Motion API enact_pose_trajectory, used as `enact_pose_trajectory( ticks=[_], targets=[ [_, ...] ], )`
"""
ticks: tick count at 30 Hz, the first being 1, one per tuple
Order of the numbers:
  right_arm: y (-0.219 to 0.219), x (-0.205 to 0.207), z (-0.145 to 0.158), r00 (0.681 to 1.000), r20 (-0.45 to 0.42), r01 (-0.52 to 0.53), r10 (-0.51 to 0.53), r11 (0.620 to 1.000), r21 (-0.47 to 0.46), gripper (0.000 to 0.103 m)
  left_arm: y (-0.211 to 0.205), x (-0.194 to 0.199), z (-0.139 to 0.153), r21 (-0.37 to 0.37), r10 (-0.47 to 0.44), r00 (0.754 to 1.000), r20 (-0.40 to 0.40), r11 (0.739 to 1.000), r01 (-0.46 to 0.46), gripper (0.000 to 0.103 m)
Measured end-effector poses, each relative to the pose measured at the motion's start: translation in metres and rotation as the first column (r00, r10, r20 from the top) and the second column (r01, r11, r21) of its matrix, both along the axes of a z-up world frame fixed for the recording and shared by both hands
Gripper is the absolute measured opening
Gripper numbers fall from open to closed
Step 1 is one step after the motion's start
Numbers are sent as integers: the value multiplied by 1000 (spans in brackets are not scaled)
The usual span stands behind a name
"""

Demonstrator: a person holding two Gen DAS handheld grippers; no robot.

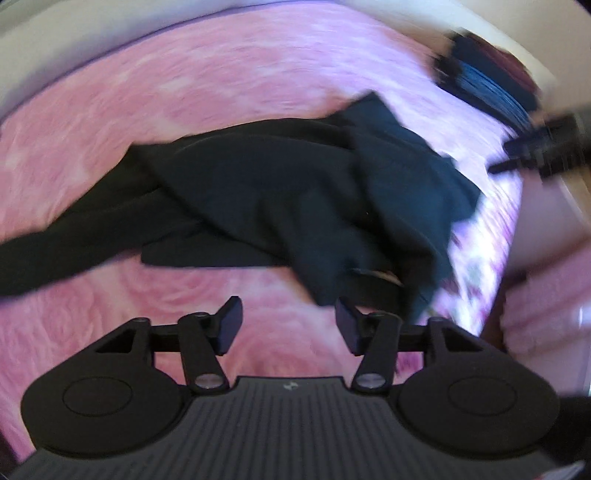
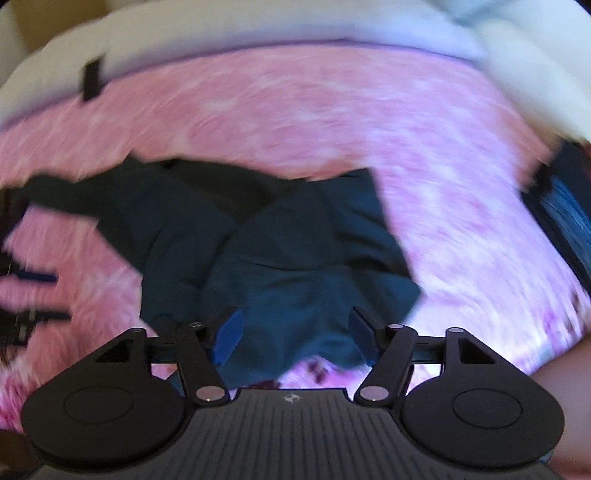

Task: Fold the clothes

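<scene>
A dark teal garment (image 1: 295, 199) lies crumpled on a pink flowered bedspread (image 1: 221, 81), with a long dark part trailing off to the left. My left gripper (image 1: 288, 314) is open above the pink cover just in front of the garment, and its right fingertip (image 1: 345, 317) is beside the near hem. Nothing is between its pads. In the right wrist view my right gripper (image 2: 295, 325) is open above the near part of the same garment (image 2: 295, 258), gripping nothing. Each gripper shows blurred at the edge of the other's view, the right gripper (image 1: 535, 151) and the left gripper (image 2: 22, 295).
A pile of dark and blue clothing (image 1: 484, 81) lies at the bed's far right, seen also as the clothing pile (image 2: 569, 221). A white padded edge (image 2: 258, 26) runs along the far side of the bed, with a black strap (image 2: 92, 79) on it. Both views are motion-blurred.
</scene>
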State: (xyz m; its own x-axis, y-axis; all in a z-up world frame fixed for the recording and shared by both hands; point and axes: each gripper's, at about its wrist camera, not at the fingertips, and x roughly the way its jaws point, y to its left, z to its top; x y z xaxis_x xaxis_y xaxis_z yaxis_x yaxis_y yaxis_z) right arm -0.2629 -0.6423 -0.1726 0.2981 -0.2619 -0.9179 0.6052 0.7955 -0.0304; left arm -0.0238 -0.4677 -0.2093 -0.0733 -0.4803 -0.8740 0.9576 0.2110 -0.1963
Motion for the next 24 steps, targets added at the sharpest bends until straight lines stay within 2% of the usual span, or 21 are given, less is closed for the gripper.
enact_pose_trajectory(
  ticks=[3, 5, 6, 7, 9, 11, 12, 14, 15, 16, 17, 18, 19, 23, 24],
  targets=[
    [-13, 29, -32, 992, -53, -116, 116, 993, -11, 68, -16, 24, -16, -9, 140, 989, -41, 990, -141, 59],
    [-29, 44, -48, 984, -60, -172, 170, 985, -15, 70, -31, 44, -27, -19, 238, 969, -65, 971, -240, 59],
    [-38, 50, -56, 980, -55, -192, 191, 981, -17, 74, -39, 53, -31, -24, 284, 956, -69, 958, -286, 60],
    [-48, 55, -64, 976, -51, -211, 210, 977, -19, 78, -47, 64, -36, -29, 330, 941, -76, 942, -333, 61],
    [-69, 62, -79, 971, -44, -236, 235, 972, -18, 79, -64, 84, -47, -29, 419, 901, -114, 905, -424, 63],
    [-92, 67, -94, 970, -49, -240, 240, 971, -3, 80, -79, 100, -61, -25, 482, 856, -188, 869, -495, 60],
    [-105, 69, -101, 971, -44, -233, 233, 972, 11, 80, -86, 107, -68, -18, 502, 833, -233, 854, -520, 57],
    [-134, 72, -114, 983, 12, -183, 182, 980, 84, 81, -99, 112, -77, 6, 516, 806, -290, 843, -538, 19],
    [-145, 74, -121, 987, 32, -159, 156, 977, 145, 81, -104, 112, -77, 18, 518, 803, -294, 843, -537, 14],
    [-156, 76, -128, 991, 50, -136, 128, 969, 206, 75, -108, 110, -74, 25, 518, 807, -285, 845, -534, 9],
    [-168, 78, -135, 993, 67, -113, 99, 957, 266, 64, -111, 108, -64, 22, 516, 817, -258, 848, -529, 3],
    [-178, 79, -141, 994, 80, -96, 74, 941, 325, 25, -111, 106, -53, 13, 515, 824, -236, 850, -527, 3],
    [-182, 78, -142, 994, 91, -97, 68, 926, 365, 4, -111, 105, -40, -3, 514, 830, -217, 850, -527, 1],
    [-187, 55, -100, 984, 172, -93, 37, 940, 329, 2, -122, 110, 35, -106, 490, 856, -163, 854, -509, 1],
    [-194, 42, -84, 979, 204, -61, -8, 943, 326, 1, -131, 112, 55, -133, 478, 866, -148, 858, -496, 0]
  ],
)
